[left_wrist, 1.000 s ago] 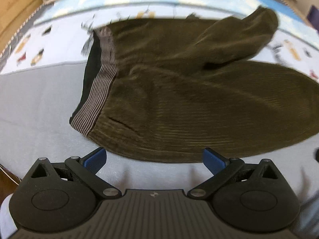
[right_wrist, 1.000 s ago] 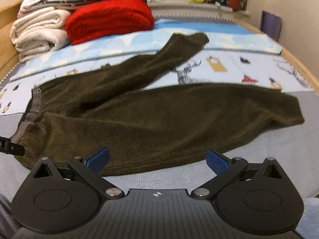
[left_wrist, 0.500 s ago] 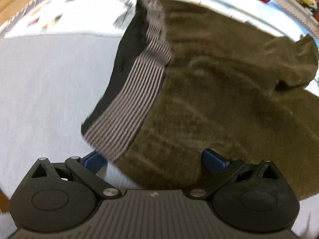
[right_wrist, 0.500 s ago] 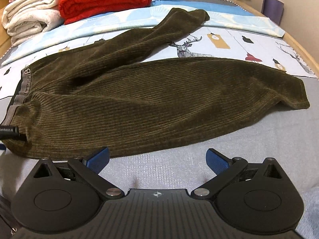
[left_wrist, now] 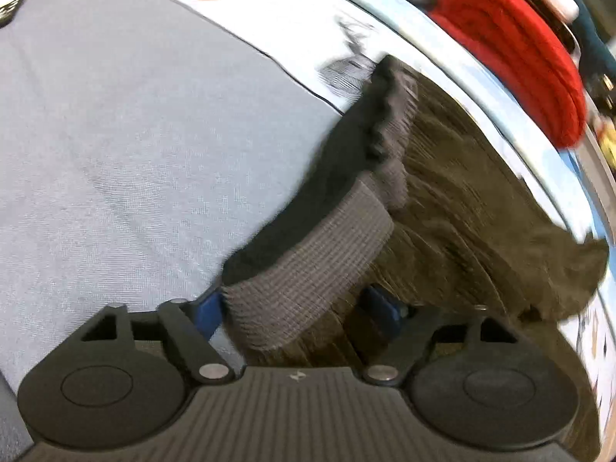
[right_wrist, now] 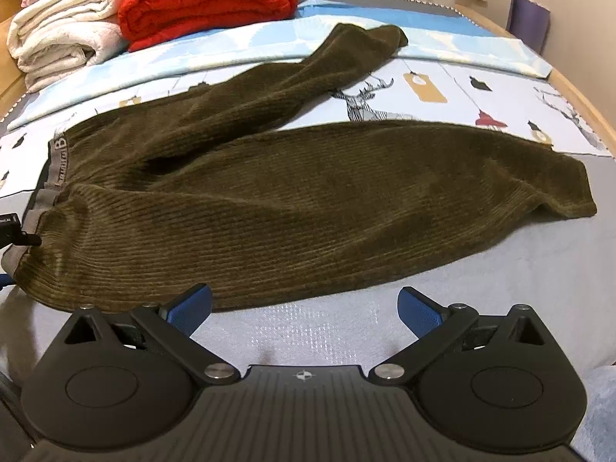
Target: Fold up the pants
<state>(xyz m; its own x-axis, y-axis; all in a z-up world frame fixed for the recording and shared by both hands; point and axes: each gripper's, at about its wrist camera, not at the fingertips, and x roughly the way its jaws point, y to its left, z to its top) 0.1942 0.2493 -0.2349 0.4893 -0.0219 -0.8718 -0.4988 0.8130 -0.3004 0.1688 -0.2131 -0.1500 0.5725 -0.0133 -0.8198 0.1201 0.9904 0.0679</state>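
In the left wrist view, the left gripper [left_wrist: 296, 306] sits at the bottom centre, its jaws closing with the grey waistband [left_wrist: 308, 269] of the olive pants [left_wrist: 462, 211] between them, pads not yet clearly pressing, likely to lift that corner for a fold.

In the right wrist view, the right gripper [right_wrist: 304, 304] is spread and empty over the grey bed [right_wrist: 308, 331], below the pants spread across mid-frame, apparently waiting.

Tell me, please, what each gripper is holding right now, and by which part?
Nothing is firmly held yet. The left gripper jaws are closing around the pants at the near waistband corner. The right gripper is open, empty.
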